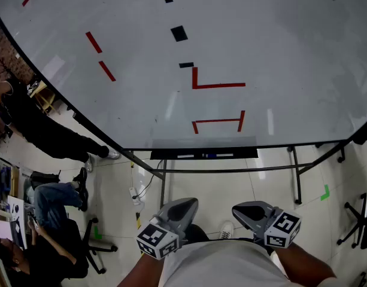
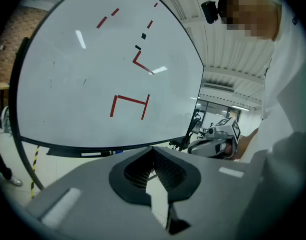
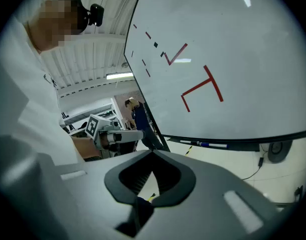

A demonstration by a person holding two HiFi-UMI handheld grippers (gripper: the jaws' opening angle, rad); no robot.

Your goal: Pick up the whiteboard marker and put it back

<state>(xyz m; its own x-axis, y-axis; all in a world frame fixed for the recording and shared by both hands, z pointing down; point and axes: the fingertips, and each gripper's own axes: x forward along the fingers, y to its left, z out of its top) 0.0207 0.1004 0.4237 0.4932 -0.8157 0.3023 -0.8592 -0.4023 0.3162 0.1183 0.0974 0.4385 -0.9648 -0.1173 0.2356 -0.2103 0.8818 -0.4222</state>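
On the tray under the whiteboard: the whiteboard marker (image 1: 209, 155) lies flat along the dark tray (image 1: 246, 153), a slim white-and-blue shape too small to read further; nothing touches it.
Same marker, right gripper view: it shows at the right (image 3: 207, 145), on the ledge at the board's lower edge, well apart from the jaws.
Whiteboard: the whiteboard (image 1: 279, 46) fills the far half of the head view and rests on a metal frame (image 1: 231, 170) standing on a pale tiled floor (image 1: 111, 178).
Marks on the board: red tape lines (image 1: 218, 86) form angles and short dashes, and a few black patches (image 1: 179, 33) sit farther up.
Left gripper: the left gripper (image 1: 183, 207) is held near the person's body, at the near left, well short of the tray. In its own view (image 2: 153, 149) the two jaws meet at their tips with nothing between them.
Right gripper: the right gripper (image 1: 254, 210) is held level with it at the near right. Its own view (image 3: 153, 152) shows the jaws brought together and empty.
Marker cubes: one cube (image 1: 156, 239) rides on the left gripper, another (image 1: 283, 229) on the right.
Left side of the room: a seated person (image 1: 48, 199) and an office chair (image 1: 90, 244) are at the near left, and another person in black (image 1: 45, 133) is beyond them.
Floor, right: a green tape mark (image 1: 325, 192) lies near the frame's leg.
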